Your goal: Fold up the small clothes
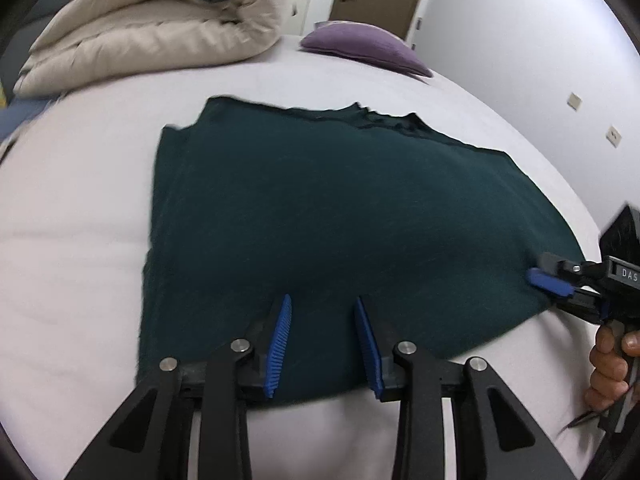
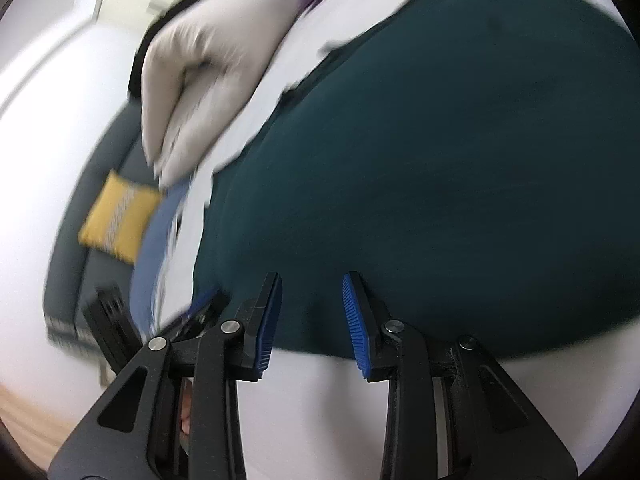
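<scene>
Left gripper [image 1: 323,302], jaws parted and empty, is hovering over the green garment's [image 1: 340,208] near hem; cloth extending toward twelve o'clock.

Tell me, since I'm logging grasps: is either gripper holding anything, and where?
Nothing is held. The left gripper and right gripper stand open over the near edge of the dark green knit garment.
</scene>
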Action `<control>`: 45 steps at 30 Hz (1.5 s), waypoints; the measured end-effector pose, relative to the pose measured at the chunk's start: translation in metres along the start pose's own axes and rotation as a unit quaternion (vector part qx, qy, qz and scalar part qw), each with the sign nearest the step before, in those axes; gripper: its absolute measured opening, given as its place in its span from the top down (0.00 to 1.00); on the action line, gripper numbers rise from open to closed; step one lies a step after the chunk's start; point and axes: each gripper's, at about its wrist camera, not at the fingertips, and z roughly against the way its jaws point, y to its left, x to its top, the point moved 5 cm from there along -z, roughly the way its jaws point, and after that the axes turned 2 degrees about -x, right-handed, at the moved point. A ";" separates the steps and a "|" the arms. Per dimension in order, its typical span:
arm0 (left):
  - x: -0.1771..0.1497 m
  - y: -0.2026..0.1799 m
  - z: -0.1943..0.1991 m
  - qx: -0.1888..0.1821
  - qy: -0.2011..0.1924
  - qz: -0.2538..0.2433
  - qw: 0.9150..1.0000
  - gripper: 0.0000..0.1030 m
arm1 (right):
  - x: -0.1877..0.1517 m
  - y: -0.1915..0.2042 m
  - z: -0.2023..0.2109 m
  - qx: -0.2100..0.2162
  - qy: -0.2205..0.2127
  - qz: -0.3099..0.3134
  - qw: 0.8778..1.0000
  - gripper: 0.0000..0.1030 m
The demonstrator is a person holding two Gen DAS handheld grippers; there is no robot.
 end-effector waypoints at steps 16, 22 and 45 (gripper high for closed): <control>0.047 0.006 0.034 0.051 -0.071 -0.004 0.996 0.55 | 0.052 -0.059 0.141 -0.088 -0.159 -0.030 0.983 0.66; 0.061 0.010 -0.021 0.071 -0.021 -0.030 0.997 0.48 | 0.084 0.031 0.026 -0.063 -0.070 0.063 0.994 0.64; 0.053 0.022 -0.031 0.072 -0.005 0.004 0.997 0.48 | 0.153 -0.049 0.036 -0.147 -0.160 -0.057 0.975 0.59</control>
